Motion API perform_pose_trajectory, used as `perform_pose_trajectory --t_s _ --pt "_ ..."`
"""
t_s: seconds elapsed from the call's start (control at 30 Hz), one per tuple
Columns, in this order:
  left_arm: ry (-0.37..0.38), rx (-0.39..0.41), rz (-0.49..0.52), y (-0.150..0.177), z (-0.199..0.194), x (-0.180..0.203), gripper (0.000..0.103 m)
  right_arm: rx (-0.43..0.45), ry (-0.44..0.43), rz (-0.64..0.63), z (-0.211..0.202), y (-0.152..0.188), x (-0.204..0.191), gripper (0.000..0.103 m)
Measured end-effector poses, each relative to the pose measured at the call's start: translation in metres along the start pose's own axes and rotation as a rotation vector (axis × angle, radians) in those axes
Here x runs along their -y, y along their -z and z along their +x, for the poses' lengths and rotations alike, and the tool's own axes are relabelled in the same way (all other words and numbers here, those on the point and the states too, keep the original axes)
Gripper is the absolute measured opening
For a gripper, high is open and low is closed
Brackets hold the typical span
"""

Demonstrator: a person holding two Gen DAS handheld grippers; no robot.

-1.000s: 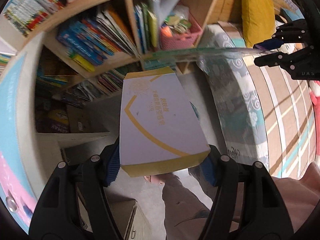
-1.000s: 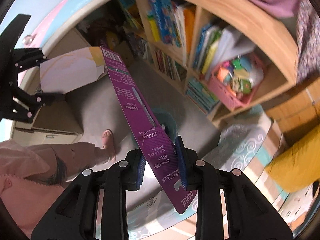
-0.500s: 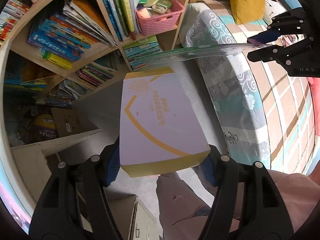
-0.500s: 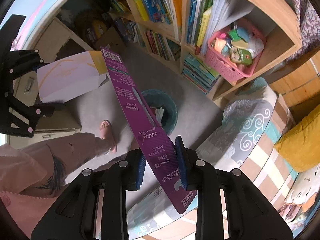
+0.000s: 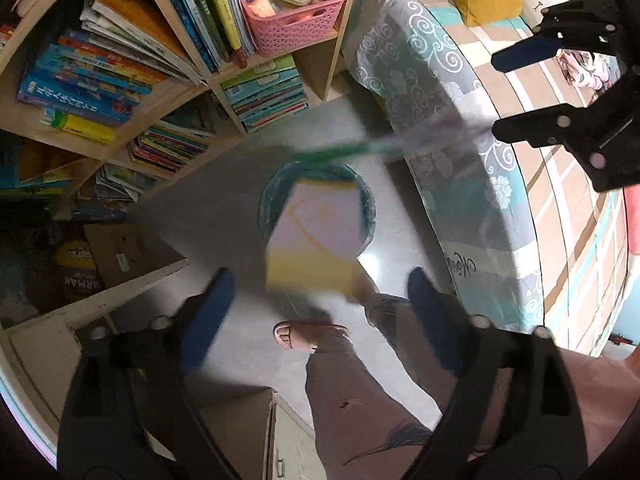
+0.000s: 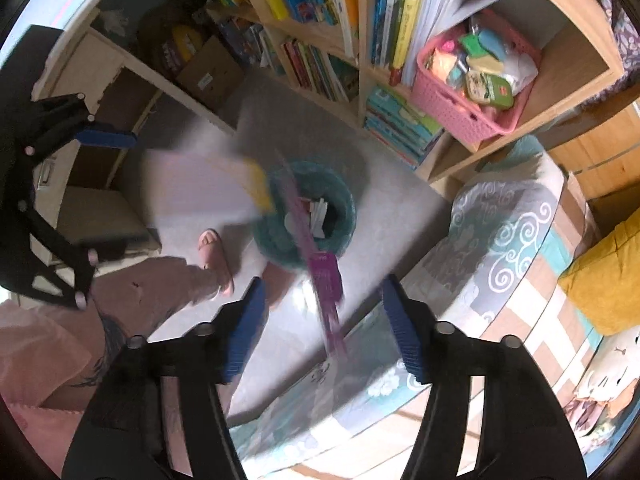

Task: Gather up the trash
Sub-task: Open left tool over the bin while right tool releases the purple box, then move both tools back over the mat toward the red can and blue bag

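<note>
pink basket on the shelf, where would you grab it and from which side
Grip the pink basket by its front rim, coming from the open front of the shelf cubby. The rim is a thin lip a claw can straddle, while books crowd one side and the cubby wall the other. The basket looks full, so it may tip.

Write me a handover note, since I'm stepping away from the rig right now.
Left gripper: jaws just opened, nothing clamped; the white-and-yellow cardboard box is blurred, dropping toward the round teal trash bin.
Right gripper: jaws just opened; the purple flat card package is loose between them, above the bin.
Done: both pieces released.
Left: check both landed inside; find more trash.
</note>
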State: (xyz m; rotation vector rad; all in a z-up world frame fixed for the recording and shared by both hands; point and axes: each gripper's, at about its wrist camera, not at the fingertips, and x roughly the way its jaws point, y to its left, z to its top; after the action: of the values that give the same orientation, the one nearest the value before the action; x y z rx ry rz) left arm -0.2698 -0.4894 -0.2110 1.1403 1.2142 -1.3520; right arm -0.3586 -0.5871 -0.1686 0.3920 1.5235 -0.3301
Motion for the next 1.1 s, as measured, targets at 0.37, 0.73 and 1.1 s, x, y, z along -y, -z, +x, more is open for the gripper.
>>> perform_pose_trajectory --t_s 0.37,0.73,1.1 --pt "-0.005 0.010 -0.048 0.008 -0.010 -0.018 0.087 0.015 -0.011 -0.003 -0.008 -0.011 0.002 0.062" --pt "-0.038 0.060 -0.104 0.027 -0.035 -0.034 0.087 0.044 0.003 -0.064 -0.021 -0.023 -0.015 0.062" --pt "-0.104 0.158 -0.212 0.075 -0.093 -0.064 0.087 0.108 -0.020 -0.218 -0.048 -0.060 -0.071 0.062"
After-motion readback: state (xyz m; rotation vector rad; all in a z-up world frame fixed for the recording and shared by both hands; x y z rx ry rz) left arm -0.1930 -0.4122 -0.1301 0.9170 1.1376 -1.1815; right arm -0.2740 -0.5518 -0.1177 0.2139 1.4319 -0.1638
